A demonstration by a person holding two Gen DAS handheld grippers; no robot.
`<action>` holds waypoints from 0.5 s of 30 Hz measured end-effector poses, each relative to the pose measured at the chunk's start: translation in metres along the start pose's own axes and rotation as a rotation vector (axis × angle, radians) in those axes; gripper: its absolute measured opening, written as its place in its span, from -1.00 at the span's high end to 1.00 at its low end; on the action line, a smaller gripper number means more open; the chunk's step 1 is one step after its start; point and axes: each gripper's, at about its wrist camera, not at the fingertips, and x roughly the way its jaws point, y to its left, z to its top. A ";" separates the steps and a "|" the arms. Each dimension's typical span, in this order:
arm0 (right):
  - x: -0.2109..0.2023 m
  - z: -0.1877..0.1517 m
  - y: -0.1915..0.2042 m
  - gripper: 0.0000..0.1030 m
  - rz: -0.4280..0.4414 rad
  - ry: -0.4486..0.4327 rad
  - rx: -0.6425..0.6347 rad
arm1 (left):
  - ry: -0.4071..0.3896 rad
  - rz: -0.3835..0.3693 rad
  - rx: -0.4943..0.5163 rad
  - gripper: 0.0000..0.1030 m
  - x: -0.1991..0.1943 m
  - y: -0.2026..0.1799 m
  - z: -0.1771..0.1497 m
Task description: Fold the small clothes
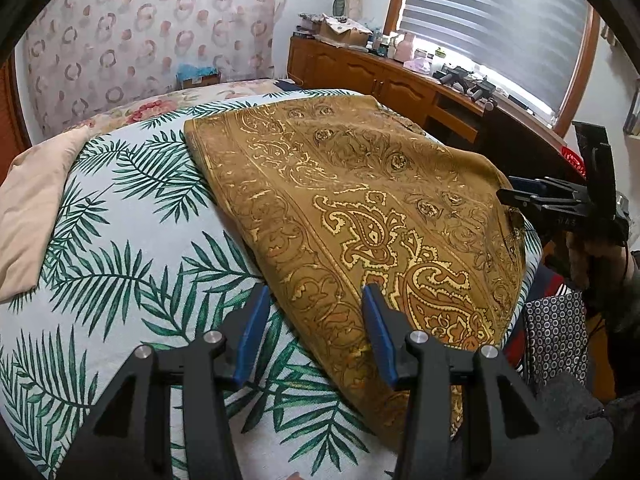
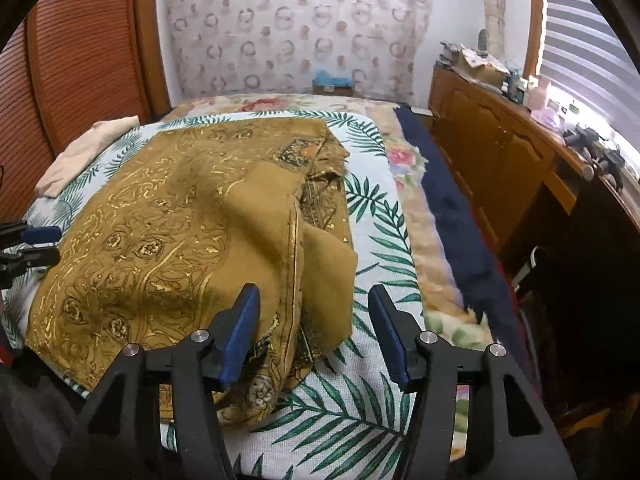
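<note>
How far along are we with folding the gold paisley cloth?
Partly done: the gold paisley cloth lies on the palm-leaf cover, its right edge turned over. Nothing is in hand; the left gripper and right gripper have open jaws. Left: finish and square the folds.

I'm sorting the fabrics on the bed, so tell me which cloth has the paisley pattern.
The mustard-gold cloth lying in the middle, on top of the palm-leaf cover. The peach cloth at the far edge is plain, with no print.
</note>
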 end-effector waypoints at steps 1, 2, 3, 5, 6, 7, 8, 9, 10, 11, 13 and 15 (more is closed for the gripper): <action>0.001 -0.001 0.000 -0.14 0.003 0.004 0.003 | 0.001 0.000 0.001 0.09 0.000 0.000 0.000; 0.002 -0.002 0.000 -0.14 0.008 0.008 0.005 | 0.001 0.000 0.001 0.09 -0.001 0.000 -0.001; 0.003 -0.003 0.000 -0.14 0.009 0.012 0.006 | 0.001 0.000 0.001 0.09 -0.001 -0.001 -0.001; 0.005 -0.005 0.000 -0.16 0.015 0.020 0.008 | 0.004 -0.001 0.000 0.09 0.000 0.000 -0.001; 0.006 -0.006 0.001 -0.20 0.018 0.022 0.009 | 0.007 -0.004 -0.001 0.09 0.000 -0.001 -0.001; 0.007 -0.007 0.001 -0.25 0.023 0.027 0.010 | 0.009 -0.006 -0.002 0.09 0.000 -0.001 -0.002; 0.008 -0.009 0.001 -0.27 0.028 0.032 0.011 | 0.014 -0.012 -0.004 0.09 0.000 -0.001 -0.004; 0.009 -0.011 0.003 -0.30 0.033 0.039 0.011 | 0.020 -0.021 -0.005 0.09 0.000 -0.002 -0.006; 0.011 -0.013 0.003 -0.31 0.039 0.049 0.010 | 0.025 -0.028 -0.007 0.09 0.000 -0.002 -0.007; 0.013 -0.015 0.004 -0.31 0.045 0.059 0.011 | 0.038 -0.045 -0.012 0.09 0.000 -0.002 -0.012; 0.014 -0.017 0.005 -0.32 0.051 0.068 0.013 | 0.055 -0.062 -0.024 0.09 0.000 -0.002 -0.018; 0.015 -0.020 0.006 -0.32 0.068 0.081 0.018 | 0.070 -0.070 -0.035 0.09 0.000 -0.001 -0.023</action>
